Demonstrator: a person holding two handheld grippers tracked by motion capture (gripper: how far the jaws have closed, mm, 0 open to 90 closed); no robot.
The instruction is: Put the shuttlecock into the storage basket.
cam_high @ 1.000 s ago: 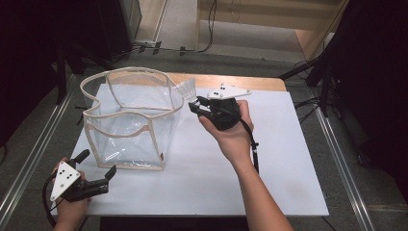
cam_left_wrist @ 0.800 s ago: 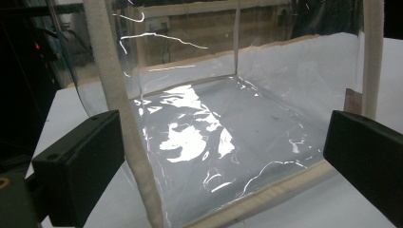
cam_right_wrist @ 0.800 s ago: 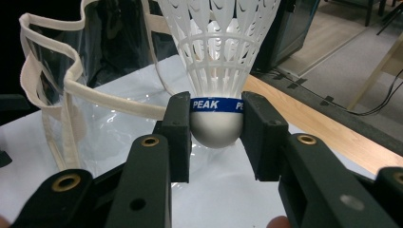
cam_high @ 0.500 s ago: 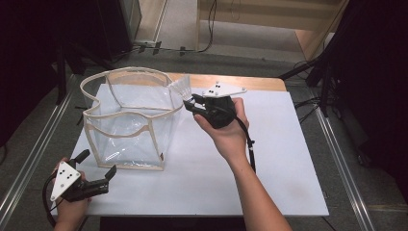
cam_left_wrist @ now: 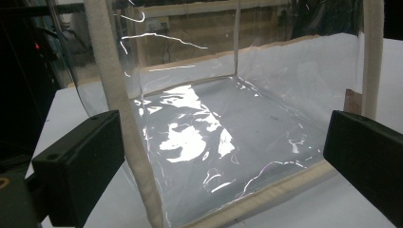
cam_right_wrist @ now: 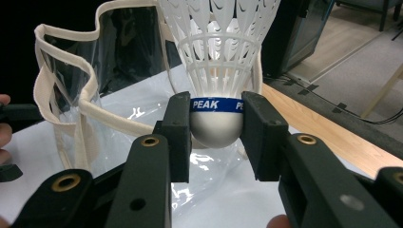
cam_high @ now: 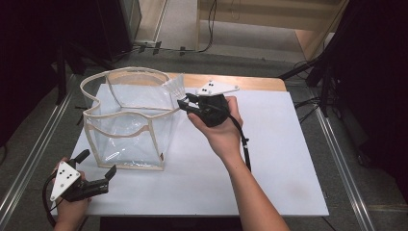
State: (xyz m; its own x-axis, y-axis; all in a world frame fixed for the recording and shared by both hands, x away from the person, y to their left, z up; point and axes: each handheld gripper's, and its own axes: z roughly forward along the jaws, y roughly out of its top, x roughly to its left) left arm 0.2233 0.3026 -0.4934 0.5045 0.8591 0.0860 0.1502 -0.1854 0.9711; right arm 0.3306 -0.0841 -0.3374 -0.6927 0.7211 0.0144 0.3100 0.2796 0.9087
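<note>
While the right gripper (cam_high: 184,103) clamps a shuttlecock (cam_right_wrist: 216,71) by its white cork, both jaws pressing just under the blue band, the feathers point toward the rim of a clear bag (cam_high: 126,126) with cloth-trimmed edges. In the high view the shuttlecock (cam_high: 175,88) hangs at the bag's near corner, level with the trim and apparently not yet over the opening. The bag stands upright and open on the white table (cam_high: 269,159), with nothing visible inside. At the table's near left edge, the left gripper (cam_high: 98,169) rests just in front of the bag with its jaws spread wide and nothing between them; in the left gripper view they frame the bag (cam_left_wrist: 228,142) without touching it. By the look of things, the pick-up is done and the drop is left: the shuttlecock has to travel over the rim and be let go into the bag. The soft rim, sagging on one side, could catch the feathers.
</note>
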